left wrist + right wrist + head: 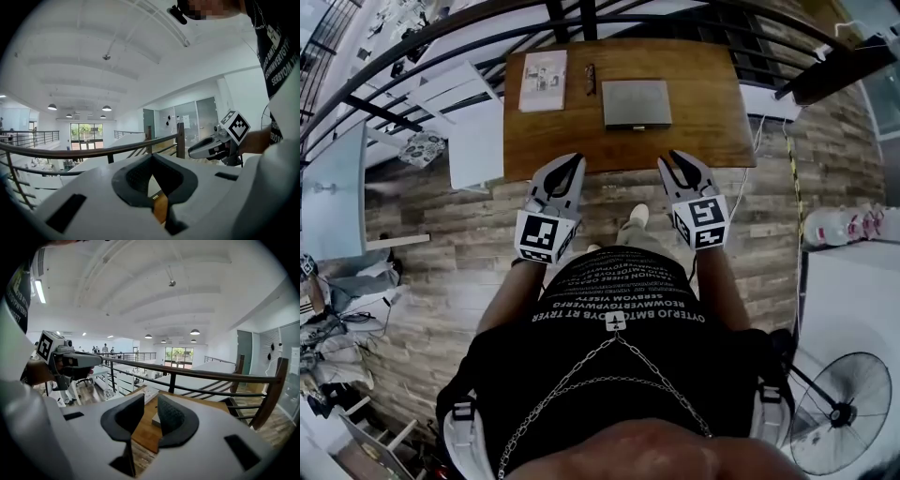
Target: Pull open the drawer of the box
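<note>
Hovering short of the worktop (712, 141), left claw (575, 157) closed, right claw (671, 157) part open, both empty; reach pending; next, advance and grip the drawer (637, 126) of the box (637, 101).

Underfoot, wood-plank floor (441, 244), mottled brown and grey. Brown wooden table (712, 112) at edge of floor, close against black metal railing (211, 374) with wooden end post. White table (478, 141) just left of it in head view. Beyond railing, large open hall. White ceiling (140, 282), crossed by shallow beams. Dome pendant lamps (195, 332) lit, in rows. Bright windows (178, 354) at far end, greenery outside. Glass doors (197, 117) in white side wall. Standing fan (847, 412) at lower right of head view.
</note>
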